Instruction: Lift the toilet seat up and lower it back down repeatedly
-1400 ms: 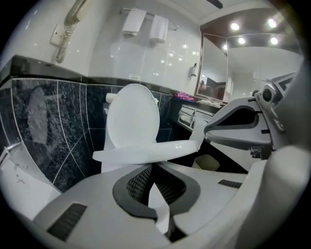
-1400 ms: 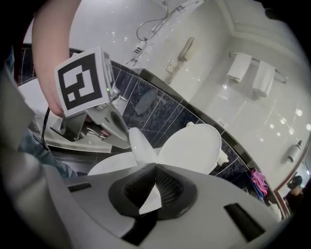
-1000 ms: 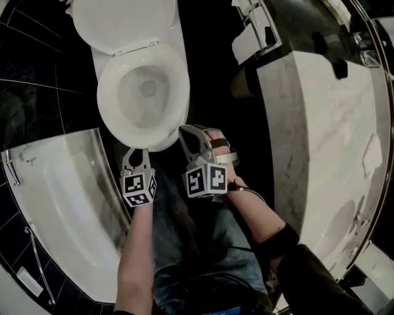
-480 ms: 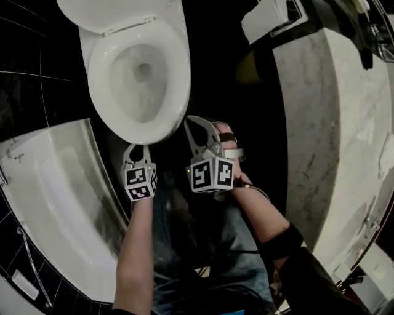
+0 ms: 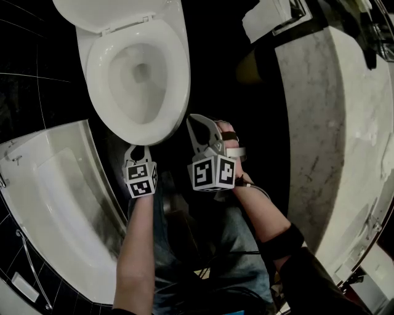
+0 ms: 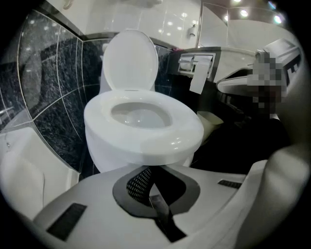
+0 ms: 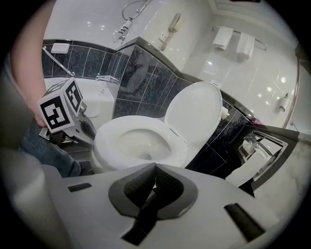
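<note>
The white toilet has its seat (image 5: 177, 80) lying down on the bowl and its lid (image 5: 111, 12) standing up against the wall. My left gripper (image 5: 137, 148) sits just in front of the bowl's front rim, shut with nothing between its jaws. In the left gripper view the seat (image 6: 146, 138) fills the middle, close ahead of the jaw tips (image 6: 147, 168). My right gripper (image 5: 192, 119) is beside the bowl's front right, apart from it, shut and empty. The right gripper view shows the seat (image 7: 109, 141), the raised lid (image 7: 194, 116) and the left gripper's marker cube (image 7: 59, 108).
A white bathtub (image 5: 55, 203) curves along the left. A marble counter (image 5: 332, 123) runs down the right, with a toilet-paper holder (image 5: 271, 18) at its far end. A pale bin (image 6: 209, 121) stands by the toilet's right. The person's jeans-clad legs (image 5: 209, 246) are below the grippers.
Both grippers have sunk lower in front of the bowl and the head view has shifted closer to the toilet. The seat stays down and the lid up throughout.
</note>
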A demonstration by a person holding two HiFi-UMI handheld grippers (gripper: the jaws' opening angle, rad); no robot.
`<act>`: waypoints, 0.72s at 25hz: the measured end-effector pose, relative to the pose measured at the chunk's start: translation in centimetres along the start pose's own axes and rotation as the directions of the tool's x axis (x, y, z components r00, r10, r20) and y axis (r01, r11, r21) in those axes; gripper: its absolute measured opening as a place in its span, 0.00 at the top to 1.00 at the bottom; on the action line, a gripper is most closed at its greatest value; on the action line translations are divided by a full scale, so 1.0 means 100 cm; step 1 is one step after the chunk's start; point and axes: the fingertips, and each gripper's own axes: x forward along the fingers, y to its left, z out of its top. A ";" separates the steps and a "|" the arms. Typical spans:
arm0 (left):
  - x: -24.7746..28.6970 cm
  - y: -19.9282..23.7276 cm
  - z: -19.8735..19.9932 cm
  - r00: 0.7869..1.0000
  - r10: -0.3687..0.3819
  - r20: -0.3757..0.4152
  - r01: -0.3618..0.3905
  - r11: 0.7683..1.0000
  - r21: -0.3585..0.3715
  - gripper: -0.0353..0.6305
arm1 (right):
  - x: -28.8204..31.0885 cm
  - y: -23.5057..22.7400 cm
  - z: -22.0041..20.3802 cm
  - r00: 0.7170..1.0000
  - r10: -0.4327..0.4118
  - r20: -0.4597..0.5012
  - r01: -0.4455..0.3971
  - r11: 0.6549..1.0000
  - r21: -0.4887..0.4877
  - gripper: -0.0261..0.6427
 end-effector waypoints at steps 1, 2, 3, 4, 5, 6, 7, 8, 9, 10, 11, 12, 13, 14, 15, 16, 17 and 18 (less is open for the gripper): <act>0.000 0.000 0.000 1.000 0.001 -0.009 -0.001 1.000 -0.001 0.97 | -0.001 0.001 0.001 1.000 0.001 0.000 -0.001 1.000 -0.002 0.94; -0.001 0.000 -0.001 1.000 0.003 -0.021 -0.003 1.000 -0.003 0.97 | -0.002 0.001 0.003 1.000 0.001 0.000 -0.001 1.000 -0.002 0.94; -0.002 0.000 -0.003 0.999 0.004 -0.037 -0.005 1.000 -0.008 0.97 | -0.004 0.001 0.006 1.000 0.001 0.001 -0.001 1.000 -0.002 0.94; -0.004 0.000 -0.007 0.999 0.005 -0.054 -0.006 1.000 -0.013 0.97 | -0.007 0.001 0.009 1.000 -0.001 0.002 0.001 1.000 -0.001 0.94; -0.007 -0.001 -0.011 0.997 0.005 -0.071 -0.006 1.000 -0.018 0.97 | -0.010 0.000 0.012 1.000 -0.003 0.003 0.003 1.000 -0.001 0.94; -0.011 -0.002 -0.014 0.997 0.005 -0.082 -0.007 1.000 -0.021 0.97 | -0.013 -0.002 0.015 1.000 -0.005 0.004 0.005 1.000 -0.001 0.94; -0.015 -0.003 -0.015 0.997 0.006 -0.083 -0.007 1.000 -0.020 0.97 | -0.017 -0.004 0.017 1.000 -0.008 0.005 0.008 1.000 -0.002 0.94; -0.020 -0.005 -0.012 0.997 0.007 -0.075 -0.008 1.000 -0.016 0.97 | -0.020 -0.006 0.019 1.000 -0.011 0.007 0.011 1.000 -0.002 0.94; -0.025 -0.007 -0.006 0.998 0.008 -0.062 -0.008 1.000 -0.011 0.97 | -0.024 -0.009 0.021 1.000 -0.015 0.008 0.015 1.000 0.000 0.94; -0.030 -0.009 0.002 0.999 0.007 -0.046 -0.007 1.000 -0.006 0.97 | -0.028 -0.012 0.023 1.000 -0.018 0.009 0.018 1.000 0.001 0.94; -0.035 -0.011 0.010 1.000 0.006 -0.031 -0.006 1.000 -0.002 0.97 | -0.032 -0.015 0.025 1.000 -0.021 0.009 0.021 1.000 0.002 0.94; -0.042 -0.013 0.019 1.000 0.005 -0.016 -0.005 1.000 0.001 0.97 | -0.037 -0.017 0.028 1.000 -0.023 0.009 0.023 1.000 0.003 0.94; -0.052 -0.014 0.029 1.000 0.006 -0.002 -0.006 1.000 0.001 0.97 | -0.044 -0.019 0.034 1.000 -0.023 0.009 0.023 1.000 0.004 0.94; -0.063 -0.016 0.040 1.000 0.007 0.012 -0.007 1.000 0.001 0.97 | -0.052 -0.021 0.041 1.000 -0.021 0.011 0.021 1.000 0.007 0.94; -0.077 -0.017 0.052 1.000 0.009 0.028 -0.009 1.000 0.002 0.97 | -0.061 -0.024 0.050 1.000 -0.020 0.017 0.020 1.000 0.010 0.94; -0.092 -0.018 0.065 0.999 0.011 0.045 -0.012 1.000 0.003 0.97 | -0.071 -0.027 0.061 0.999 -0.020 0.025 0.020 1.000 0.016 0.94; -0.108 -0.020 0.080 0.998 0.014 0.065 -0.014 1.000 0.003 0.97 | -0.082 -0.033 0.073 0.999 -0.022 0.034 0.021 1.000 0.023 0.94; -0.126 -0.022 0.097 0.996 0.016 0.086 -0.017 1.000 0.002 0.97 | -0.094 -0.039 0.085 0.999 -0.024 0.044 0.023 0.999 0.033 0.94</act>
